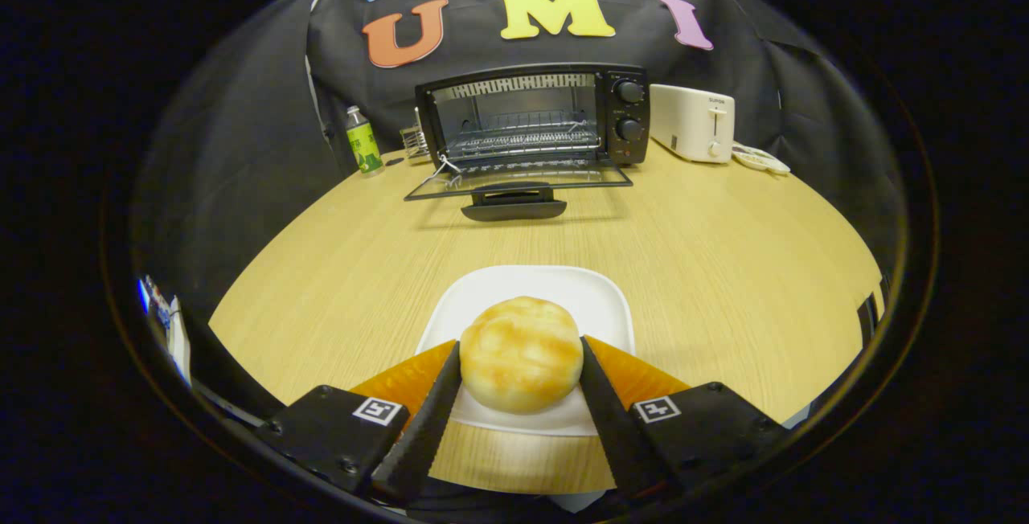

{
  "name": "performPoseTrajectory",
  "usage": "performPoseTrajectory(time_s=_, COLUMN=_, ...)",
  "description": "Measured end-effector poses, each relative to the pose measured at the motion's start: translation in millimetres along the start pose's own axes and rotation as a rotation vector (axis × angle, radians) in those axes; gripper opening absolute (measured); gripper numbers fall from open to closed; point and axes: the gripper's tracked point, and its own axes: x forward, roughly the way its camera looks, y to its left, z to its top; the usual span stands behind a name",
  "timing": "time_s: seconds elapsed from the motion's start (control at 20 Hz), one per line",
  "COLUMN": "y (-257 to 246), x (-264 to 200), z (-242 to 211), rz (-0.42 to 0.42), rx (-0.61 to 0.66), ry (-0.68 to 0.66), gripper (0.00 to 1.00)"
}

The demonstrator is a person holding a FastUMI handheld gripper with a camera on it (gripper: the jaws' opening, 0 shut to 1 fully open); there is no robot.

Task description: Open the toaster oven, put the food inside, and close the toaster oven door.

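Your tool (521, 363) is clamped on the bread bun (521, 354), with both fingers pressed against its sides. The bun sits on a white square plate (599, 303) on the wooden counter (723, 259), just ahead of you. Beyond the plate, the black toaster oven (534, 116) stands with its glass door (518, 179) folded down flat and the wire rack (522, 138) showing inside. A white toaster (691, 122) stands just right of the oven, and a green-labelled bottle (363, 141) stands to its left.
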Motion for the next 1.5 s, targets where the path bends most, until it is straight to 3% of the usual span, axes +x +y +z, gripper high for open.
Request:
performPoseTrajectory(time_s=0.2, y=7.1, x=-9.9, z=11.8, rz=0.049, rx=0.032, ry=-0.027, gripper=0.85)
performPoseTrajectory(time_s=0.6, y=27.4, x=-42.9, z=73.5, rz=0.149, rx=0.123, ry=-0.157, gripper=0.85)
performPoseTrajectory(time_s=0.85, y=35.8, x=-52.3, z=121.1, rz=0.199, rx=0.188, ry=-0.300, gripper=0.85)
performPoseTrajectory(time_s=1.05, y=25.1, x=-43.7, z=154.8, rz=0.197, rx=0.234, ry=-0.364, gripper=0.85)
performPoseTrajectory(time_s=1.2, y=27.0, x=-29.3, z=180.1, rz=0.263, rx=0.323, ry=-0.401, gripper=0.84)
performPoseTrajectory(time_s=1.5, y=26.3, x=27.4, z=217.6, rz=0.318, rx=0.481, ry=-0.450, gripper=0.84)
